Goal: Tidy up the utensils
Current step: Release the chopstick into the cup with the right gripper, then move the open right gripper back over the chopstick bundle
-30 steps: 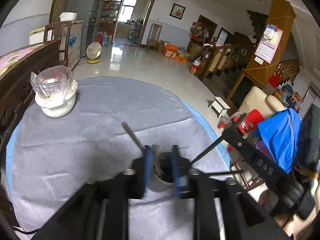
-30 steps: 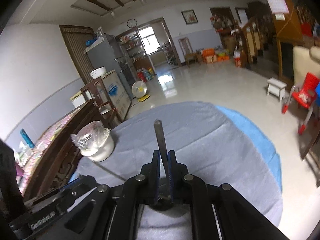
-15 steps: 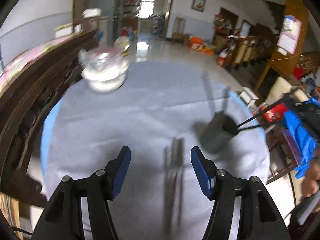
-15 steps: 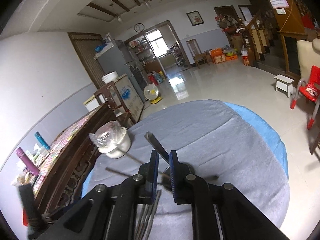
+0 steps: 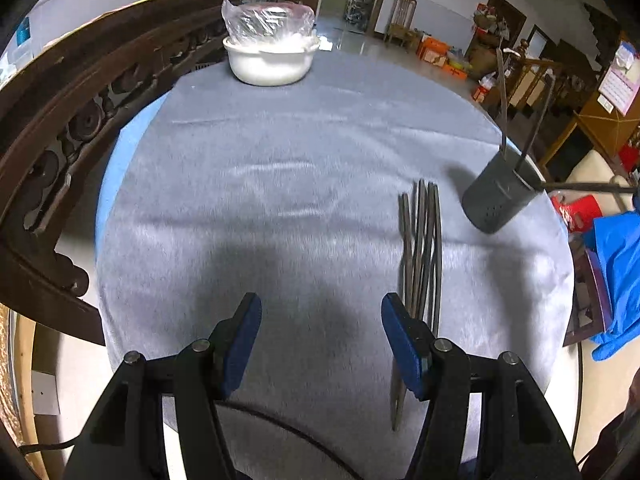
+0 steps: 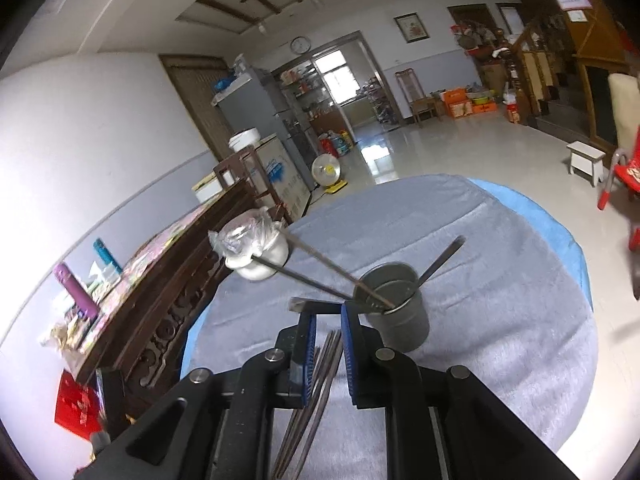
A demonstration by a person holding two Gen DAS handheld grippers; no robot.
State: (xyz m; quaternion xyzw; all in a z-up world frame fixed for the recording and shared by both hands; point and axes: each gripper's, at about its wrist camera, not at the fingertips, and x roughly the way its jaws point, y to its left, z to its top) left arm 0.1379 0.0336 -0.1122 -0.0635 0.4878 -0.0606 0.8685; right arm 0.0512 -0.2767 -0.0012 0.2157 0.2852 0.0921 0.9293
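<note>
A dark grey utensil cup [image 5: 496, 200] stands on the grey tablecloth [image 5: 260, 200] at the right, with several thin metal handles leaning out of it. A bundle of loose metal utensils [image 5: 422, 248] lies flat beside it. My left gripper [image 5: 322, 332] hovers open over bare cloth, its right pad just above the bundle's near end. In the right wrist view my right gripper [image 6: 329, 336] sits just left of the cup [image 6: 400, 320], jaws a narrow slit apart with nothing pressed between them. The loose utensils [image 6: 316, 392] show through the gap. A flat handle from the cup crosses just past its fingertips.
A white bowl [image 5: 272, 60] covered with clear plastic stands at the table's far edge. Carved dark wooden furniture [image 5: 60, 120] runs along the left side. Blue fabric [image 5: 616, 264] hangs beyond the right edge. A red chair [image 6: 624, 176] and a small stool stand on the floor.
My left gripper let go of the cup, opened wide and swung left and down over the cloth. My right gripper released its utensil into the cup and drew back.
</note>
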